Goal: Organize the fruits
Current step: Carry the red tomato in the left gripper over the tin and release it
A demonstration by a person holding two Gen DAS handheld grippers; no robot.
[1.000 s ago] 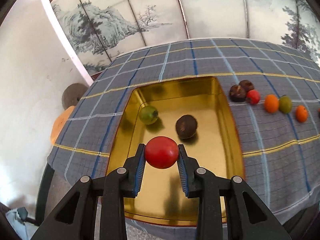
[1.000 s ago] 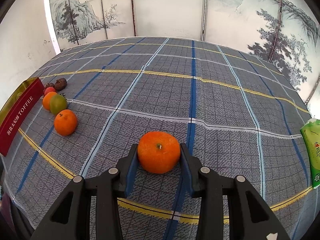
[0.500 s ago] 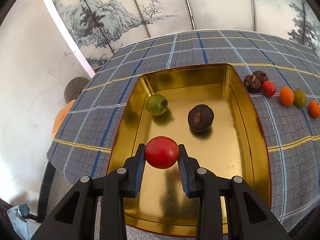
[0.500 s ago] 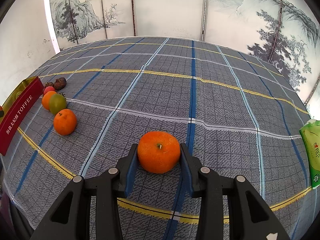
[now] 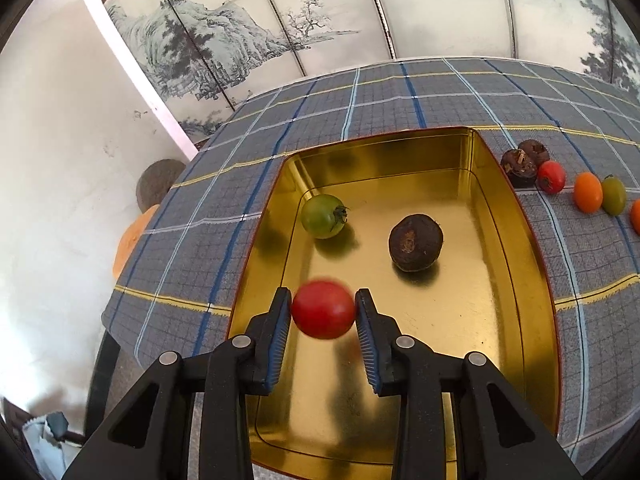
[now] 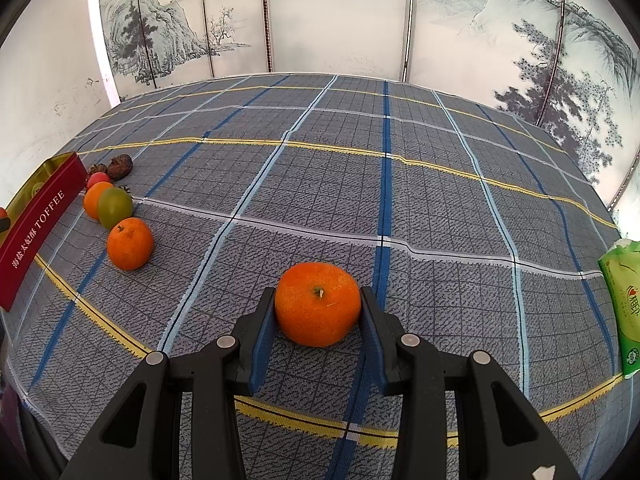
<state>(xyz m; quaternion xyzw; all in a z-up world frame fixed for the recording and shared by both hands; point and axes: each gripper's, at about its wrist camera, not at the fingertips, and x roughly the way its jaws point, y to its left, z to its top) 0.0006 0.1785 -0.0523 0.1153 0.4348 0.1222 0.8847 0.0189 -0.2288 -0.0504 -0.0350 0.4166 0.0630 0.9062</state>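
Note:
My left gripper (image 5: 323, 312) hovers over the near part of a gold tin tray (image 5: 532, 280). A red tomato (image 5: 323, 309) sits between its pads, blurred and slightly low; the pads look just parted from it. A green tomato (image 5: 323, 216) and a dark brown fruit (image 5: 416, 242) lie in the tray. My right gripper (image 6: 318, 308) is shut on an orange (image 6: 318, 304) that rests on the plaid tablecloth (image 6: 400, 160).
A row of fruits lies right of the tray: two dark fruits (image 5: 520, 162), a red tomato (image 5: 551, 177), an orange one (image 5: 587, 192), a green one (image 5: 614, 195). The tray's red TOFFEE side (image 6: 36, 228) and a green packet (image 6: 626, 304) show in the right wrist view.
My left gripper moved forward over the tray. The red tomato now looks blurred and a little lower between the pads. The right gripper and orange stayed still.

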